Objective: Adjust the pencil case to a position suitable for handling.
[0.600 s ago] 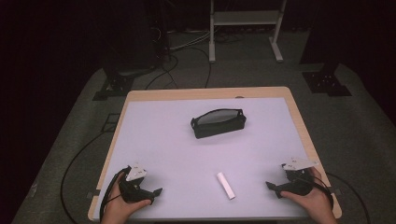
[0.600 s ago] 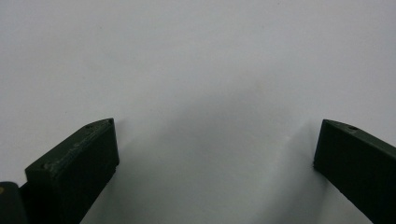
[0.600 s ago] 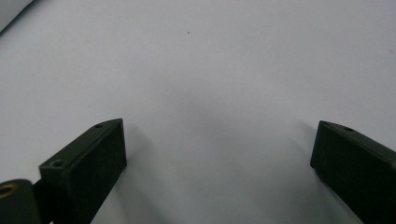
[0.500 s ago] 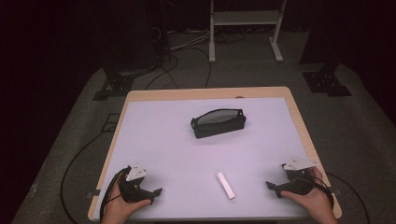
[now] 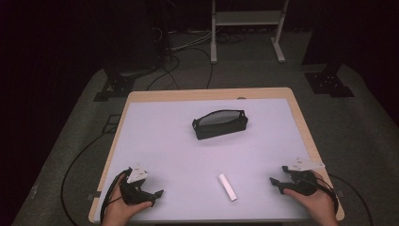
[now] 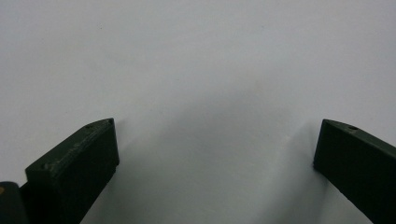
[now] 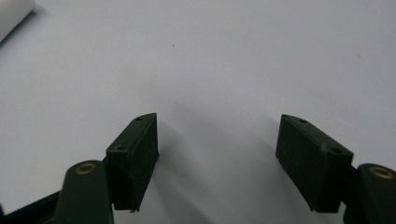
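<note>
The black pouch (image 5: pixel 220 124) sits toward twelve o'clock from the middle of my table (image 5: pixel 160 141), long side lying roughly across, its top open. From above I see a pale greyish inside, and I cannot tell whether anything lies in it.

The white tube (image 5: pixel 227 187) lies flat on the pale tabletop at about six o'clock from the pouch, well apart from it and close to my edge of the table. It is slanted, its far end toward eleven o'clock and its near end toward five.

My left gripper (image 5: pixel 147 194) rests at the near left corner, jaws pointing toward three o'clock, so the tube is at three o'clock from it with bare table between. In the left gripper view the jaws stand wide apart with nothing but tabletop between them: released.

My right gripper (image 5: pixel 278 178) rests at the near right corner, jaws pointing toward nine o'clock. The tube lies at about nine o'clock from it, nearer than to the left one but not touching. In the right gripper view the jaws are spread and hold nothing, and one end of the tube shows at the upper left corner.
</note>
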Tool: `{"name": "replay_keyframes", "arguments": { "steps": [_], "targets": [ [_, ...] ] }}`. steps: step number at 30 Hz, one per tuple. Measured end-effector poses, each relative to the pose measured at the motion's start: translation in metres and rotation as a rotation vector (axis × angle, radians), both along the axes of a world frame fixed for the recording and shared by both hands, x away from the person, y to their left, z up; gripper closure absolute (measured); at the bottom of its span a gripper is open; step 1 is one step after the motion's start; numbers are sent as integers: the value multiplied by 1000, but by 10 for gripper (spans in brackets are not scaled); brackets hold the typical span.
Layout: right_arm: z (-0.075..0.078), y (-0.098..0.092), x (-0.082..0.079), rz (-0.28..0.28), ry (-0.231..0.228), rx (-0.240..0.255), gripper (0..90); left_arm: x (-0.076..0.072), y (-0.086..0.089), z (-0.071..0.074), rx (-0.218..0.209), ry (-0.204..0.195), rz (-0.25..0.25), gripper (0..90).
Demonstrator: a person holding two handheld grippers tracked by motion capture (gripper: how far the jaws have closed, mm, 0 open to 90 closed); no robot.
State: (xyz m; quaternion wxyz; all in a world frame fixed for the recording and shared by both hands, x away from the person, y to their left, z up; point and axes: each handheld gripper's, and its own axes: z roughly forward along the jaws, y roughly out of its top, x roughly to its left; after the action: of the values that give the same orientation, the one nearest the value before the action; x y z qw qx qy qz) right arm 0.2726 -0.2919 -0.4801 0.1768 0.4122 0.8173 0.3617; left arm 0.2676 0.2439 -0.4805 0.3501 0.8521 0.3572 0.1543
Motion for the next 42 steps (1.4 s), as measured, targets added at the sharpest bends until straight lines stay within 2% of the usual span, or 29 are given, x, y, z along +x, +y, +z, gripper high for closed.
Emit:
{"name": "replay_keyframes", "arguments": {
  "steps": [7, 17, 27, 42],
  "targets": [
    [7, 1, 6, 7, -12, 31, 305, 0, 0, 0, -1, 0, 0, 0],
    [19, 5, 15, 35, -39, 43, 304, 0, 0, 0, 0, 0, 0, 0],
    [31, 7, 25, 64, -68, 79, 311, 0, 0, 0, 0, 1, 0, 0],
    [46, 16, 42, 99, -104, 84, 320, 0, 0, 0, -1, 1, 0, 0]
  ]
}}
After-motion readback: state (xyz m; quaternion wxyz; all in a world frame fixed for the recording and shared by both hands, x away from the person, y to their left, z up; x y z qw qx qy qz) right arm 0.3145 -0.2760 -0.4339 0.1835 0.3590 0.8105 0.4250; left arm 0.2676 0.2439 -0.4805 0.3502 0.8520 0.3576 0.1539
